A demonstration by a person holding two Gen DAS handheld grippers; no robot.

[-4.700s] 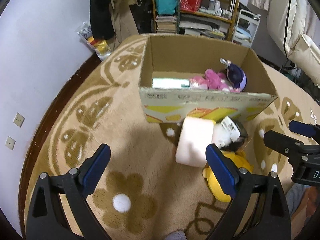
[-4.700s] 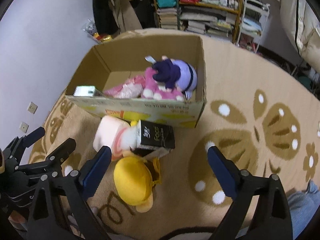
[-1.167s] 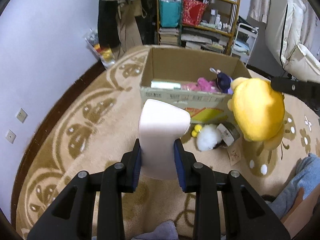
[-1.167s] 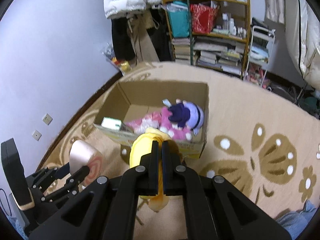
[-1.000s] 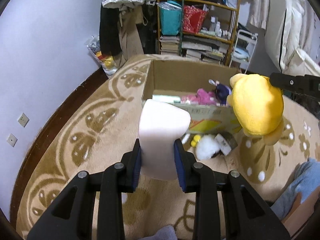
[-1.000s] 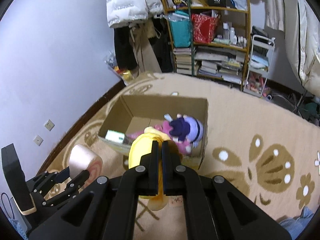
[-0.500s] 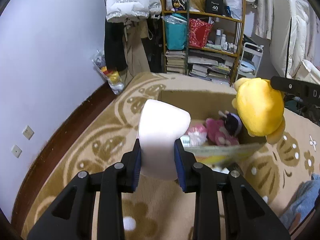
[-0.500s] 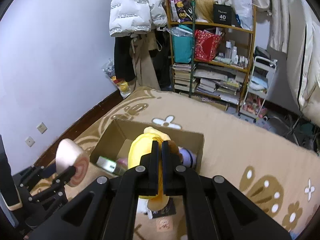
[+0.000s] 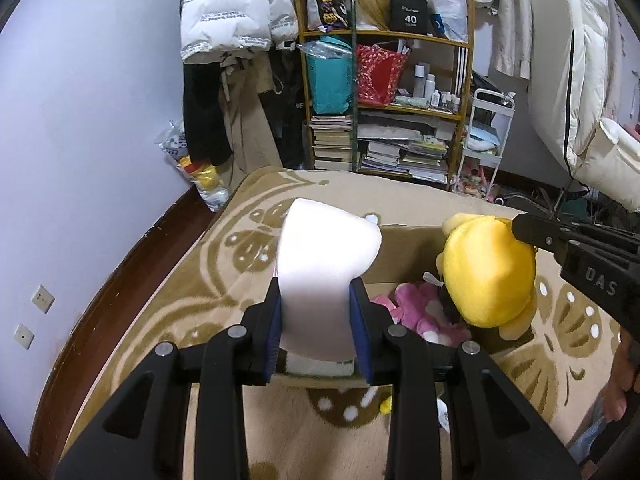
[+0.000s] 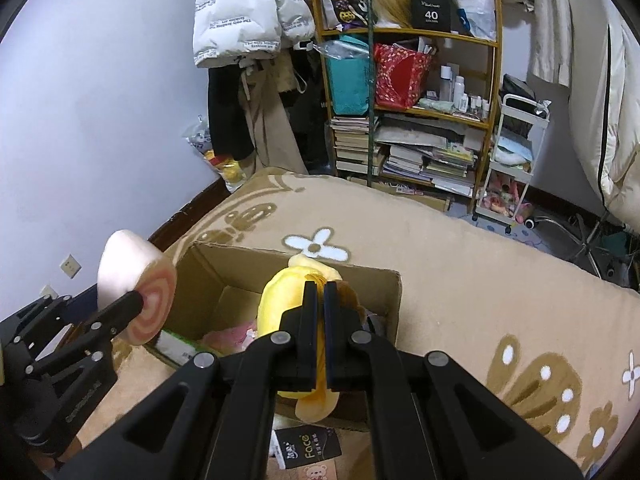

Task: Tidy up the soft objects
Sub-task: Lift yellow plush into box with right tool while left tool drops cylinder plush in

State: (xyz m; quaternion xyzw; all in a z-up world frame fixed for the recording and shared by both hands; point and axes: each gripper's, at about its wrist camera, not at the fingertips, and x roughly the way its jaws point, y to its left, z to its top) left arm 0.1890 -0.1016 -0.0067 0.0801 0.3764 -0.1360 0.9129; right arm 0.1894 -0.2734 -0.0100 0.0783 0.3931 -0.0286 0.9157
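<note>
Because both loads are plush and light, each gripper only needs to pinch well into the bulk: the left gripper (image 9: pixel 316 320) is clamped on a pale pink roll-shaped cushion (image 9: pixel 324 264), the right gripper (image 10: pixel 320 308) squeezed tight on a yellow plush toy (image 10: pixel 288 300). Both hang over the open brown cardboard box (image 10: pixel 394 300) on the floor rug, which already holds a pink plush doll (image 9: pixel 416 308) and a green-white packet (image 10: pixel 176 346).

Cardboard box (image 10: pixel 208 276) on the rug (image 10: pixel 460 248), roll cushion (image 9: pixel 326 264) left above it, duck plush (image 9: pixel 486 276) right above it, shelf (image 9: pixel 384 108) behind.
</note>
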